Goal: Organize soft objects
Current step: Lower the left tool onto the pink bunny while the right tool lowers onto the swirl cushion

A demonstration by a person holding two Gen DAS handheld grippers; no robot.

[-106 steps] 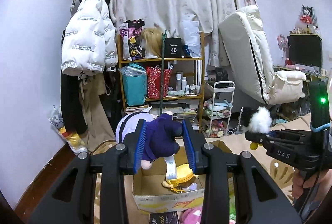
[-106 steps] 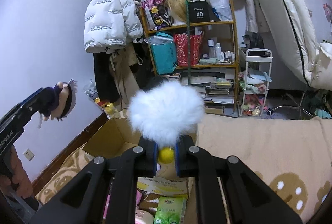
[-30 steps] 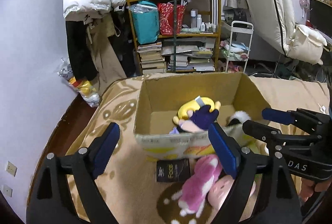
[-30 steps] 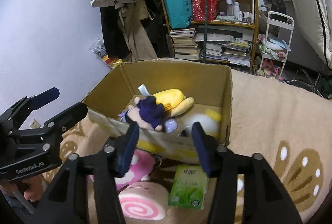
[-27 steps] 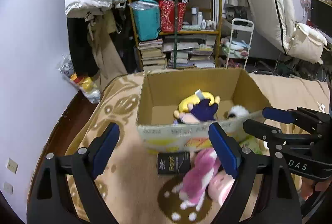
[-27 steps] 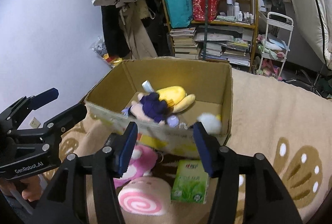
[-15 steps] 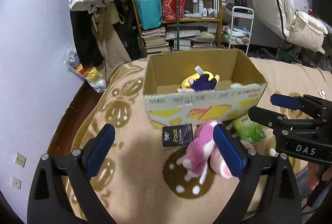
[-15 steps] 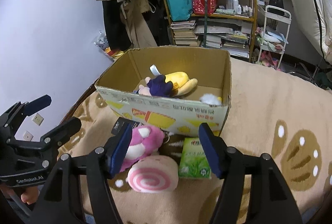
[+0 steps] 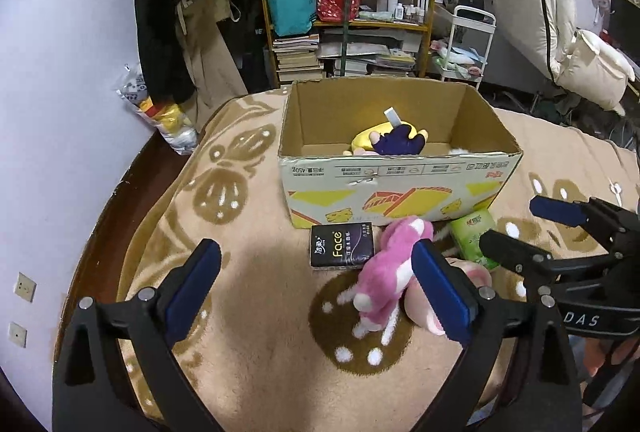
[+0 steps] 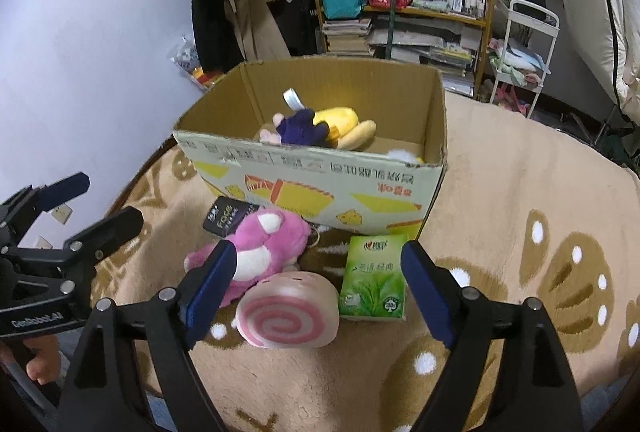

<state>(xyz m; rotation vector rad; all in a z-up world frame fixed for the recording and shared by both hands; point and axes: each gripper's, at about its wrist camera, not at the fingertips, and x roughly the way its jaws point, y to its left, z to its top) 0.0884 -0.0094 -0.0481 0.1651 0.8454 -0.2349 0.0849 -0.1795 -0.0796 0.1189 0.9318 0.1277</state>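
Beige fleecy blanket [image 9: 260, 312] carries my corrugated cardboard box [image 10: 320, 167] of plush toys [image 10: 316, 127]; fuzzy pink plush [image 10: 268, 244] and spiral roll cushion [image 10: 288, 316] lie before it. Left tool [image 9: 316, 288] and right tool [image 10: 316, 288] gape wide, empty.

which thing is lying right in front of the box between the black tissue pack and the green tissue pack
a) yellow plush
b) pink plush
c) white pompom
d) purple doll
b: the pink plush lies on the blanket outside the cardboard box, between the black tissue pack and the green tissue pack.
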